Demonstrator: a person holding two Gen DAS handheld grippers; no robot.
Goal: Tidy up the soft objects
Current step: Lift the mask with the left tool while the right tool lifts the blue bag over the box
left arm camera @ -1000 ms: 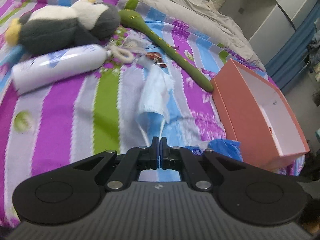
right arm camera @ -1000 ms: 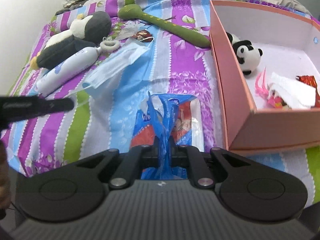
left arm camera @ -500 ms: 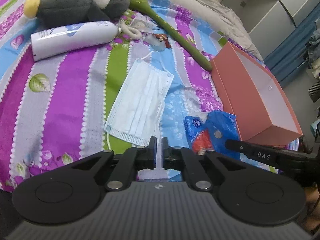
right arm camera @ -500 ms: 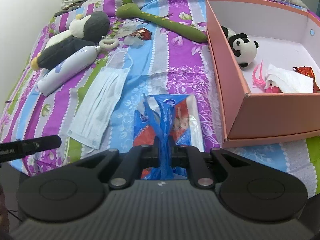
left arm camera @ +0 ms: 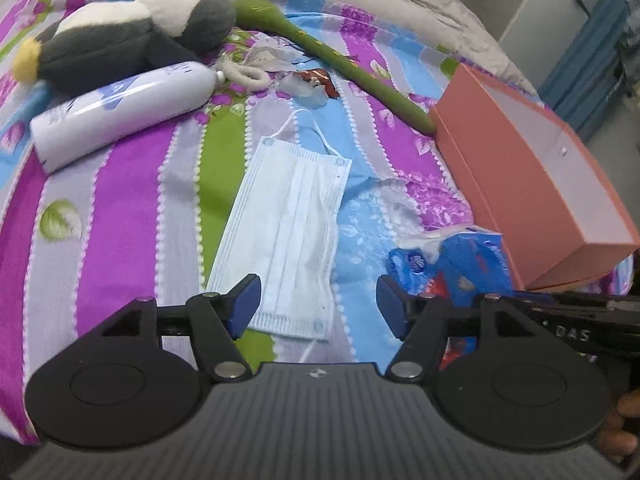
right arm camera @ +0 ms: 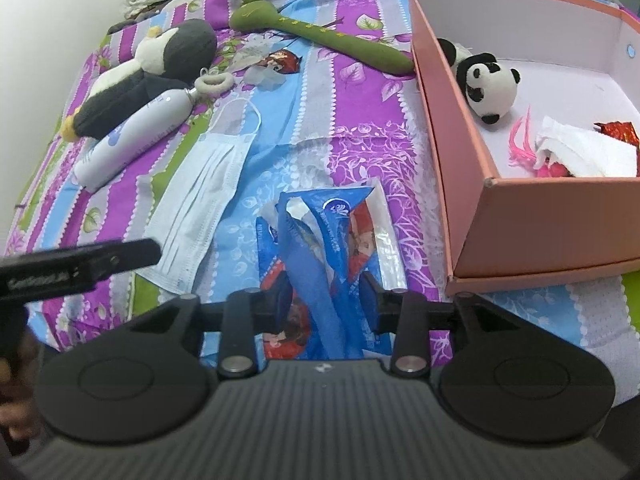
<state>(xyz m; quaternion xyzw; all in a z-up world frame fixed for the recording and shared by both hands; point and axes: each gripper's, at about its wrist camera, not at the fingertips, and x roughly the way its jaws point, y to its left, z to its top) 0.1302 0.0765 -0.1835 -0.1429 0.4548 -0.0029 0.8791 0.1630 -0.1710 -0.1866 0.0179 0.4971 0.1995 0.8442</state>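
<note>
Striped bedspread, pink box, left claw opening empty, right claw opening around blue packet

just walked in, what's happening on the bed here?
A person with a tool in each hand is sorting soft things into the pink box. The left tool is opening over the mask, not gripping it. The right tool is opening around the blue packet. A panda is already boxed.

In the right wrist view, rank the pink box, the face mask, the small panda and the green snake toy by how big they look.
Largest to smallest:
1. pink box
2. face mask, though it lies nearer the camera
3. green snake toy, which lies farther back, so its rank against the mask is unsure
4. small panda
</note>
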